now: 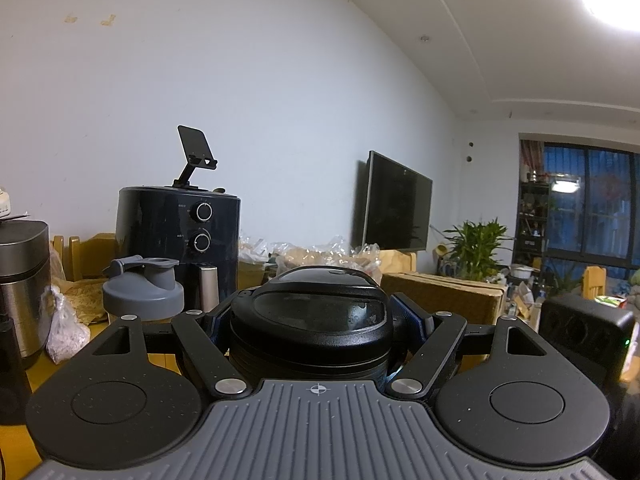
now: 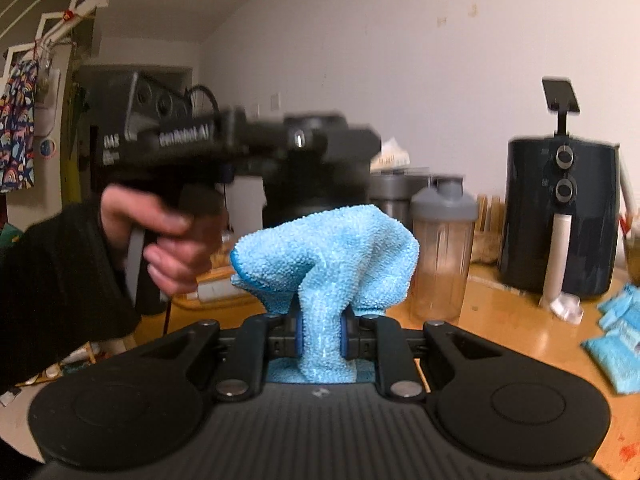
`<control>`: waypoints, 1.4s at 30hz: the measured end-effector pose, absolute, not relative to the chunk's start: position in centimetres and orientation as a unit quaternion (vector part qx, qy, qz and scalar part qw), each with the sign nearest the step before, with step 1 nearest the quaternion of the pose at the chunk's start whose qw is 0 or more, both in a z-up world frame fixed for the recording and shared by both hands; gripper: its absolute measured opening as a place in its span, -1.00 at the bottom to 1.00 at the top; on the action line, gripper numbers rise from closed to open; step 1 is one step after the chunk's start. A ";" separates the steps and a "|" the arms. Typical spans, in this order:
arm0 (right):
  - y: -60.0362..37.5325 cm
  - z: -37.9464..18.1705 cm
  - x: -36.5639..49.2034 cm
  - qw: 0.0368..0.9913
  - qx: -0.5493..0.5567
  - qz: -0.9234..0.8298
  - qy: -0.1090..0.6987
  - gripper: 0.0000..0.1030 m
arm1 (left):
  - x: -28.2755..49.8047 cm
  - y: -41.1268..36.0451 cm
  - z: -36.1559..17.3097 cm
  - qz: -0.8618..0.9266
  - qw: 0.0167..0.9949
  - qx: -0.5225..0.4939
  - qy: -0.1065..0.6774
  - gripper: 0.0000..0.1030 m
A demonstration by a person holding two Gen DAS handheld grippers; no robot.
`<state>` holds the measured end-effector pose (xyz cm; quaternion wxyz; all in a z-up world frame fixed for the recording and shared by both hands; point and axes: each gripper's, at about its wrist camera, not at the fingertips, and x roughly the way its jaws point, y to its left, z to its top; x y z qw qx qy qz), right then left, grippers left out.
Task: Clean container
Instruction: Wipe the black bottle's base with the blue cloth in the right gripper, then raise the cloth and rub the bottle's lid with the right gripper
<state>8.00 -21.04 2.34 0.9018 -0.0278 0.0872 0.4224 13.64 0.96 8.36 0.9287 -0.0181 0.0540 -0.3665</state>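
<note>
In the left wrist view, my left gripper (image 1: pixel 316 316) is shut on a black container (image 1: pixel 312 332) with a dark domed lid, held upright between the blue pads. My right gripper (image 2: pixel 322 332) is shut on a light blue microfibre cloth (image 2: pixel 332 248), which bunches up above the fingers. The right wrist view also shows the left gripper (image 2: pixel 256 144), blurred, held by a hand (image 2: pixel 168 240) in a dark sleeve. It carries the black container (image 2: pixel 312 188) just behind and above the cloth; I cannot tell if they touch.
A clear shaker bottle (image 2: pixel 442 248) with a grey lid stands on the wooden table (image 2: pixel 500 320). A dark air fryer (image 2: pixel 560 216) is behind it, with a phone stand on top. Blue packets (image 2: pixel 620 344) lie at the right. A steel appliance (image 1: pixel 20 288) stands at the left.
</note>
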 end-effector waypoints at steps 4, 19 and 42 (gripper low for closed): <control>-21.3 3.0 7.6 0.905 -0.015 0.422 0.053 -0.79 | 13.6 1.0 8.3 -0.367 0.929 -0.017 0.054 0.49; -21.8 3.4 7.0 0.909 0.035 0.415 -0.016 -0.79 | 13.7 1.2 8.0 -0.363 0.930 -0.014 0.050 0.49; -23.5 2.9 5.9 0.913 0.036 0.407 -0.004 -0.84 | 13.6 0.9 8.4 -0.362 0.931 -0.010 0.051 0.49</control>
